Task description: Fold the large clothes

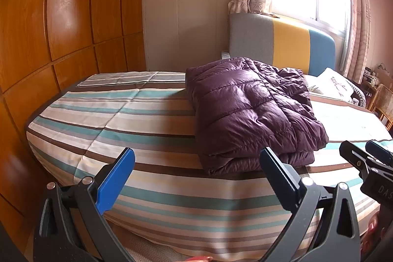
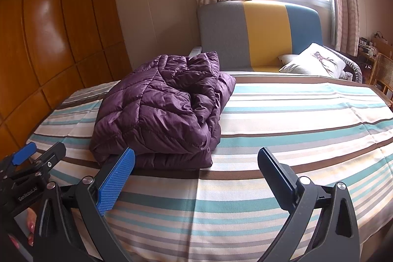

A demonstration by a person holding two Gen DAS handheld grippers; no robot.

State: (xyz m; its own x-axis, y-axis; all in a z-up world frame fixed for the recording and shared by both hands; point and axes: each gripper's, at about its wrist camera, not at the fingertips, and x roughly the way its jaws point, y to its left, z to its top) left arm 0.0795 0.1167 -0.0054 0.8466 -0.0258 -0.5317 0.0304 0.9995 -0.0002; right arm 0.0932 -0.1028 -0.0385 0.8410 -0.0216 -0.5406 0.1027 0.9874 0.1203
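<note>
A purple quilted puffer jacket (image 1: pixel 253 112) lies folded into a thick bundle on the striped bed (image 1: pixel 127 119). It also shows in the right wrist view (image 2: pixel 167 109) on the bed's left half (image 2: pixel 294 119). My left gripper (image 1: pixel 196 163) is open and empty, held above the bed's near edge, just short of the jacket. My right gripper (image 2: pixel 196 163) is open and empty, near the jacket's front right corner. The right gripper shows at the right edge of the left wrist view (image 1: pixel 368 158). The left gripper shows at the left edge of the right wrist view (image 2: pixel 32 158).
A wooden wardrobe (image 1: pixel 61 16) stands left of the bed. A grey, yellow and blue headboard (image 2: pixel 258 33) stands at the far end under a bright window. A white pillow (image 2: pixel 312 63) lies at the far right. A wicker chair (image 2: pixel 383 73) stands beside the bed.
</note>
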